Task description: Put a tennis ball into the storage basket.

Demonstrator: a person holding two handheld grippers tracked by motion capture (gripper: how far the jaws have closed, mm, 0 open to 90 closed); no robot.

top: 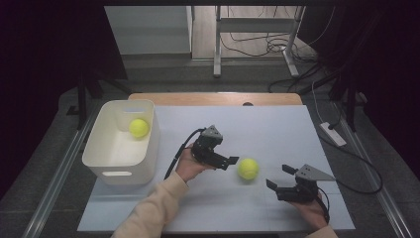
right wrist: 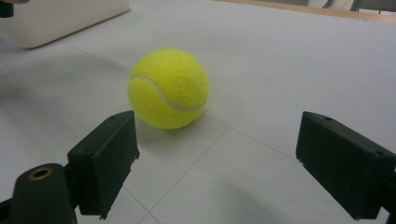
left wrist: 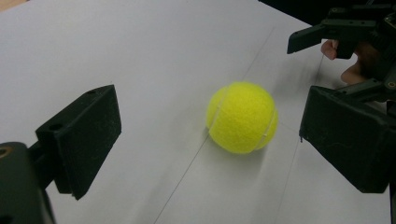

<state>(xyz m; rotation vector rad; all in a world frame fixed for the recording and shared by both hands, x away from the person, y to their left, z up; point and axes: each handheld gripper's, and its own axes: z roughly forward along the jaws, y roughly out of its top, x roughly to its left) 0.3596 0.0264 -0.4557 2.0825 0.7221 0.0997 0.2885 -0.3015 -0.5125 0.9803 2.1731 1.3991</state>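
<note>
on the white table (top: 277, 124), between my two grippers, lies a yellow tennis ball (top: 248, 168), resting free on the surface. my left gripper (top: 233, 161) sits just beside it on the ball's left in the high view, jaws spread wide; in the left gripper view the ball (left wrist: 242, 117) lies ahead between the two black pads, nearer the right one, touching neither. my right gripper (top: 277, 177) is near the ball on the other side, also wide open, and in the right gripper view the ball (right wrist: 168, 88) sits just beyond the left pad, not gripped. at the table's left edge stands a white bin (top: 106, 166) with a second tennis ball (top: 139, 128) inside, well apart from both grippers.
</note>
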